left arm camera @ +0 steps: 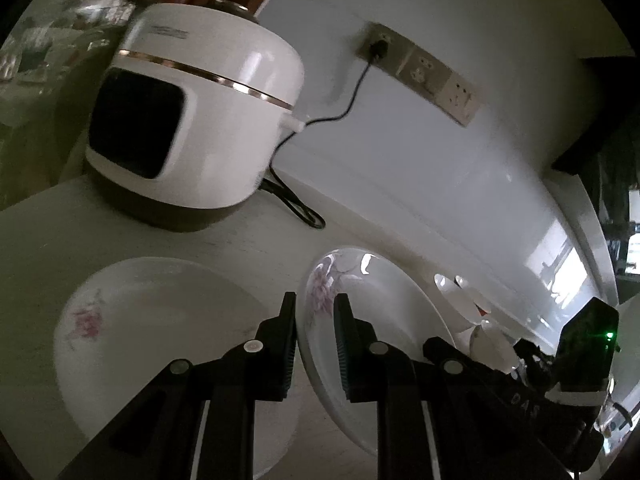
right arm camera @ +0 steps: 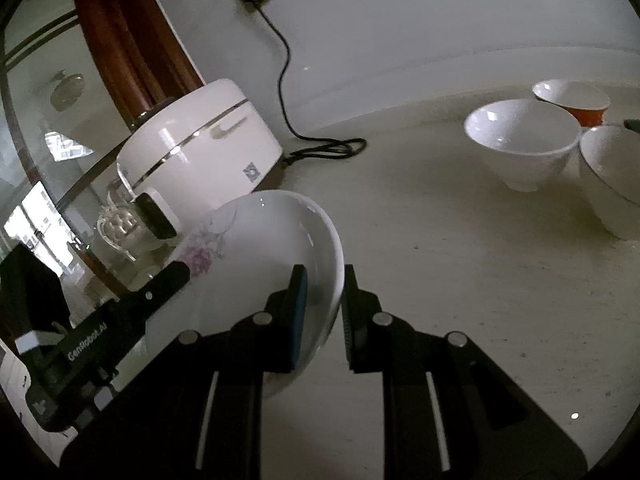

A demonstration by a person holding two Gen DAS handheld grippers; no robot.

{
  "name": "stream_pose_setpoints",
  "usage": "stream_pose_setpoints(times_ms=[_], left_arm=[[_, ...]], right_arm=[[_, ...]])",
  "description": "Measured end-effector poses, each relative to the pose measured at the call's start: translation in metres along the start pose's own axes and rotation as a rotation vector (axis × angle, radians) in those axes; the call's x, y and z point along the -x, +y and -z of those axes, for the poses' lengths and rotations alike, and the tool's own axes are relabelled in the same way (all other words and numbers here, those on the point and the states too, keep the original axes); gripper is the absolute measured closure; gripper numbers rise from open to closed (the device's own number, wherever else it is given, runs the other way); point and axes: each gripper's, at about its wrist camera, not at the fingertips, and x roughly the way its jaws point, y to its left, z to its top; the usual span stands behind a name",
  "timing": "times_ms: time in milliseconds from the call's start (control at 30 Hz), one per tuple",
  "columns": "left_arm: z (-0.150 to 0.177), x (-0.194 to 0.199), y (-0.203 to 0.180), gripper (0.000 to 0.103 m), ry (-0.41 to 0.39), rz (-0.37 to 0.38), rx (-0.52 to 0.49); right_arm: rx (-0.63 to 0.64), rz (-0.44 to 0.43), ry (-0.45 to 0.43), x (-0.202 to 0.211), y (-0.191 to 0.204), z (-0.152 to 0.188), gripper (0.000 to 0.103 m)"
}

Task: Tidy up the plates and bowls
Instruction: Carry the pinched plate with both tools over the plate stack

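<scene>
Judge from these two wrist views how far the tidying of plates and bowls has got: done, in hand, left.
Done: nothing looks stacked yet. In hand: both grippers, left and right, are shut on opposite rims of one flowered plate, held tilted above the counter. Left: a second flowered plate lies flat beside it, and three bowls stand loose near the wall.

The held plate [right arm camera: 264, 248] looks like glazed white ceramic, glossy with sharp highlights, as do the bowls [right arm camera: 524, 140]. The rice cooker [left arm camera: 208, 120] has a shiny white plastic shell with a metallic band. The tabletop [right arm camera: 460, 280] is pale, matt and faintly speckled. The fingers [left arm camera: 286, 344] are matt black plastic with ribbed pads.
</scene>
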Motion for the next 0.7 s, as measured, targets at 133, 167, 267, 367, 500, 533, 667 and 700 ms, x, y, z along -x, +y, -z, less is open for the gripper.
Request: stream_pose_setpoints(times_ms=[133,167,267,367,500,533,667,700], left_arm=[[-0.001,0.013,0.018,0.086,-0.046,-0.017,0.041],[-0.002,0.017,0.023,0.086,-0.059,-0.020,0.056],[-0.004,0.026,0.037,0.086,-0.093,-0.031,0.095],[-0.005,0.031,0.051,0.085,-0.109,-0.055,0.128],[-0.008,0.033,0.067,0.081,-0.109,-0.053,0.175],[-0.009,0.034,0.069,0.081,-0.114,-0.050,0.179],[-0.008,0.038,0.070,0.073,-0.124,-0.059,0.166],[-0.008,0.038,0.072,0.072,-0.116,-0.060,0.169]], right_arm=[[0.035,-0.033,0.003,-0.008,0.018,0.002,0.083],[0.045,-0.040,0.003,-0.010,0.023,0.002,0.083],[0.072,-0.070,0.007,-0.018,0.040,0.003,0.083],[0.093,-0.088,0.018,-0.026,0.054,0.006,0.083],[0.125,-0.094,0.039,-0.037,0.070,0.012,0.083],[0.127,-0.094,0.043,-0.040,0.072,0.013,0.083],[0.125,-0.105,0.055,-0.045,0.077,0.016,0.083],[0.131,-0.107,0.057,-0.046,0.079,0.016,0.083]])
